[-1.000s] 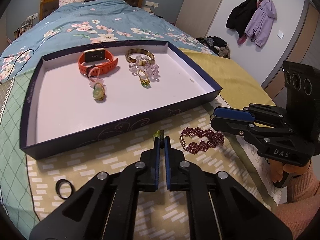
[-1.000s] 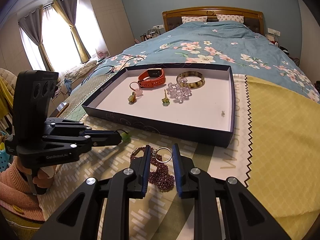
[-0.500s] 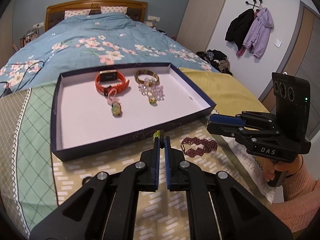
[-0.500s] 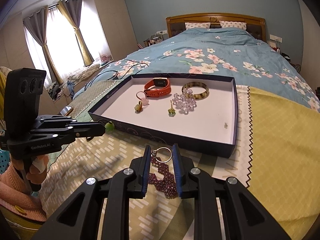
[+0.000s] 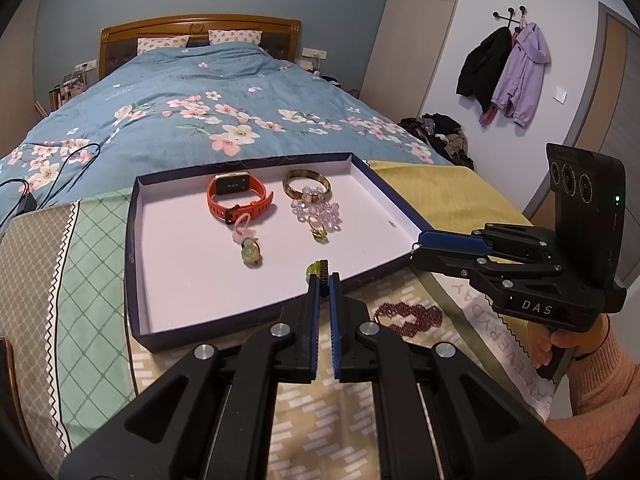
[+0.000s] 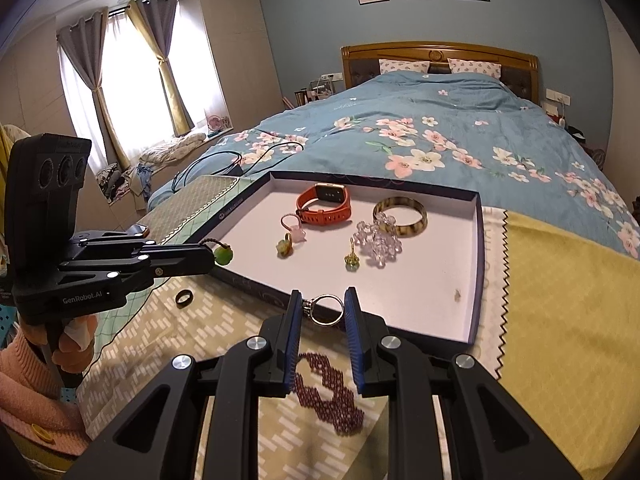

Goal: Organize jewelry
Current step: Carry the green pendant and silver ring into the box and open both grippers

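My left gripper point(image 5: 324, 276) is shut on a small green bead charm point(image 5: 313, 269) and holds it over the near edge of the dark blue tray point(image 5: 134, 264); the charm also shows in the right wrist view point(image 6: 223, 255). My right gripper point(image 6: 323, 308) is shut on a silver ring point(image 6: 326, 309) and holds it above the tray's near wall point(image 6: 256, 286). A dark red beaded bracelet point(image 6: 328, 394) lies on the cloth below it, also seen in the left wrist view point(image 5: 408, 316). The tray holds an orange watch point(image 5: 238, 196), a brown bangle point(image 5: 306, 184), clear beads point(image 5: 320, 212) and small rings.
A black ring point(image 6: 184, 298) lies on the patterned cloth left of the tray. A yellow blanket point(image 6: 560, 300) covers the right side. The blue floral bedspread point(image 6: 420, 132) lies behind the tray, with black cables point(image 6: 240, 160) on it.
Both grippers have risen and moved toward the tray. The left now holds the green charm over the tray's near edge; the right has lifted the silver ring off the red bracelet.
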`<state>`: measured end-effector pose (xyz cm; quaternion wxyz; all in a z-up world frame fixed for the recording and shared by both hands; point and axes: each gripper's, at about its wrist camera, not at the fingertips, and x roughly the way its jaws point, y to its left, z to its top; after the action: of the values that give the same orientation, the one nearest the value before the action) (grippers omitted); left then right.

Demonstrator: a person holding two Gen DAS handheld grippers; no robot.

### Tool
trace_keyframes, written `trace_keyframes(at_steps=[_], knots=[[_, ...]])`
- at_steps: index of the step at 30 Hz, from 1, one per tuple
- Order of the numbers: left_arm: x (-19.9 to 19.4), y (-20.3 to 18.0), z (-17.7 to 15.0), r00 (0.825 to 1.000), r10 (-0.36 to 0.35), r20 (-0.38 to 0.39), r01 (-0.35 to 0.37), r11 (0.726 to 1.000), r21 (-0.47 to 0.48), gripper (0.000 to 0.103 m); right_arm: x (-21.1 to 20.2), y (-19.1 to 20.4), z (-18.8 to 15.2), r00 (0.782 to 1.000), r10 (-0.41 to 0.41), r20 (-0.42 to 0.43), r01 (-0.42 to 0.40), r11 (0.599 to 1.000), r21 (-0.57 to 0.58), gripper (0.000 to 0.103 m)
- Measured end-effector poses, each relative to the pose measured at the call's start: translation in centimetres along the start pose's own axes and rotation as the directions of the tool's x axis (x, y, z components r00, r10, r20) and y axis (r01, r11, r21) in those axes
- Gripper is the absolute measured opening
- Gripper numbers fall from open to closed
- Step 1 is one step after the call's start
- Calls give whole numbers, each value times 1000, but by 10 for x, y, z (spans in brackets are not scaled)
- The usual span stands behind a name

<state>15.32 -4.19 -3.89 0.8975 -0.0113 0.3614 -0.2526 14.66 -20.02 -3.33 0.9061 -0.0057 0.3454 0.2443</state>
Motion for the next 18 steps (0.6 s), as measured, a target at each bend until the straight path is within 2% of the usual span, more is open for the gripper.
trace_keyframes(at_steps=[18], knots=[[13, 9, 16, 999, 47, 11, -47, 999, -12, 5, 17, -5, 20, 1000, 4, 0, -4, 1000, 10, 20]])
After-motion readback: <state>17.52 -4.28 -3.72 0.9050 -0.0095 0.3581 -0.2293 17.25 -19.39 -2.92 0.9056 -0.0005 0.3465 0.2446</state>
